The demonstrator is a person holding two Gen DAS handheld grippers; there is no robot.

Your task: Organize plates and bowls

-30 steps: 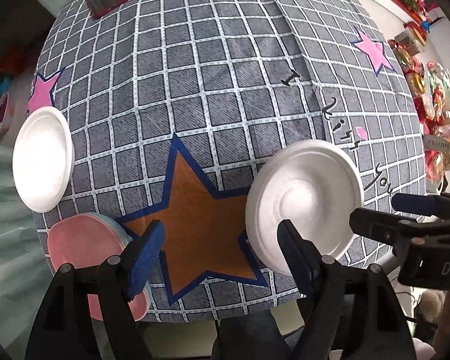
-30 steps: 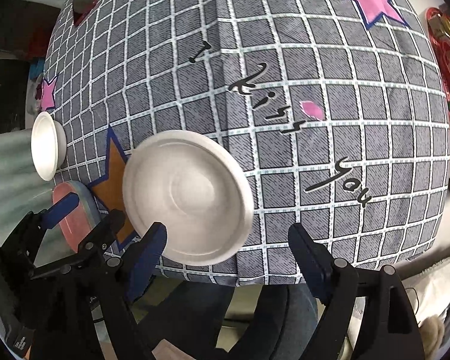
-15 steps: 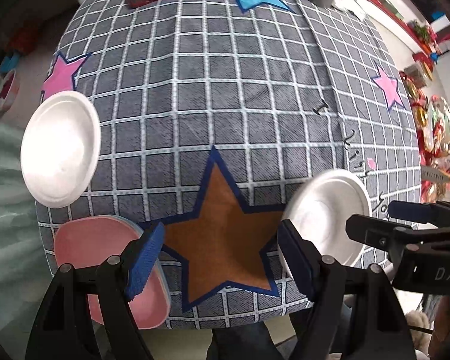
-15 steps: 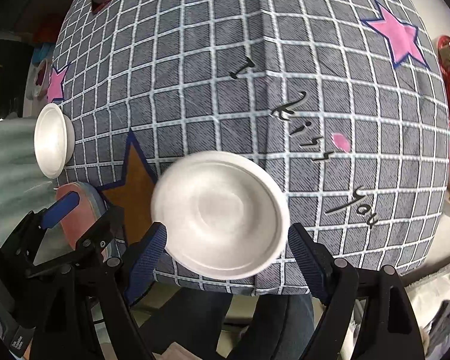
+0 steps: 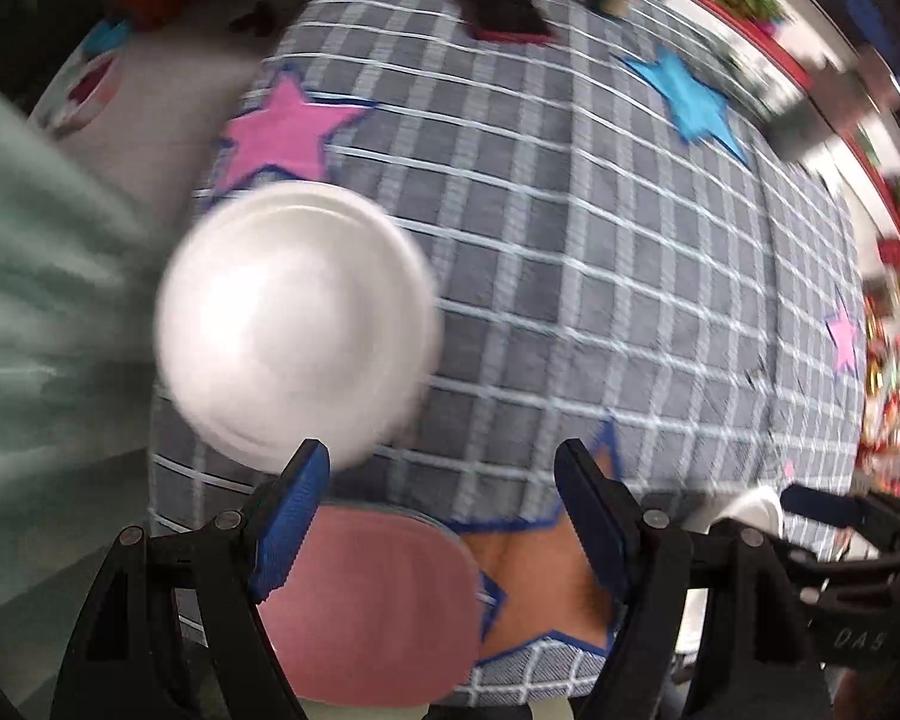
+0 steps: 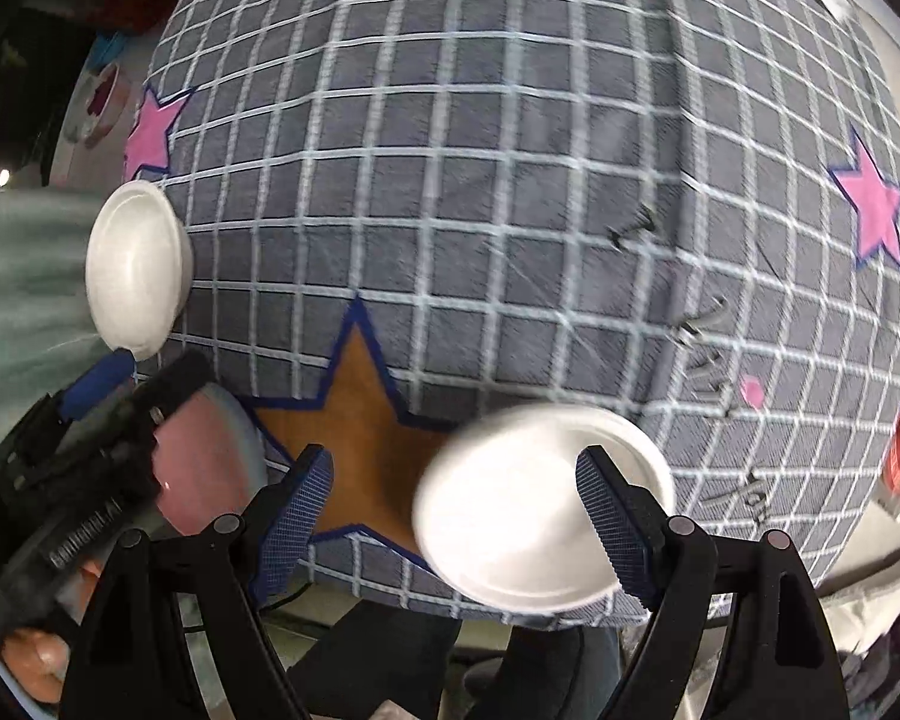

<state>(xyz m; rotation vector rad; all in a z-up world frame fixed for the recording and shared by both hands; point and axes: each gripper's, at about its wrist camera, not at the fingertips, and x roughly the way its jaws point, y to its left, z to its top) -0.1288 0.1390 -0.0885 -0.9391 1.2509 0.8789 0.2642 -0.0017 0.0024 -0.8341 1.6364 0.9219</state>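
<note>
Approach step, nothing gripped: left gripper (image 5: 441,525) fingers wide open, empty, above round pink plate (image 5: 372,606) at near desk (image 5: 570,300) edge. Right gripper (image 6: 456,525) fingers likewise empty over white foam bowl (image 6: 510,516). Second white foam bowl (image 5: 297,336) beside. Next: descend, close on rim.

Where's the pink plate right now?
The round pink plate lies at the tablecloth's near left edge, beside the orange star, below the left tongs.

Tablecloth (image 6: 510,192) covers table; bowl (image 6: 138,276) at left edge; plate (image 6: 204,468) near front-left corner, in front of bowl; second bowl (image 6: 540,504) at front edge, right of plate; phone (image 5: 501,0) at far side.
</note>
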